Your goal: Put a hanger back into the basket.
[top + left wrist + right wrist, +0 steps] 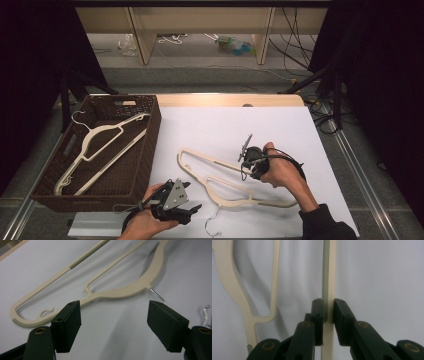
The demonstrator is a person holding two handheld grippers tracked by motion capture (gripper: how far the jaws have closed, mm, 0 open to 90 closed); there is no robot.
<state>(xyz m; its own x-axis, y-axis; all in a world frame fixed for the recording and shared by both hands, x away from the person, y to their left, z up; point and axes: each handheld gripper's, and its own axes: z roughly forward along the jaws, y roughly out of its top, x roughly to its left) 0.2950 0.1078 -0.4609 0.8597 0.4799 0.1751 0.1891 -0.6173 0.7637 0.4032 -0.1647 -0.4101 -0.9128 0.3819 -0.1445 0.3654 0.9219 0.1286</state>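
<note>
A cream plastic hanger [212, 159] lies on the white table cover, its wire hook [212, 225] pointing toward the near edge. My right gripper [248, 162] is shut on the hanger's notched straight bar [329, 270]; in the right gripper view both pads of the right gripper [328, 312] press on the bar's sides. My left gripper [192, 207] hovers at the near edge, open. In the left gripper view its jaws [113, 322] stand wide apart just short of the hanger's curved shoulder [120, 292], with nothing between them. A second cream hanger [120, 125] lies in the brown basket.
The brown woven basket [150, 145] stands at the table's left, its long wall beside the hanger's end. The white cover [280, 130] stretches to the far and right edges. Cables and stands sit on the floor beyond the table.
</note>
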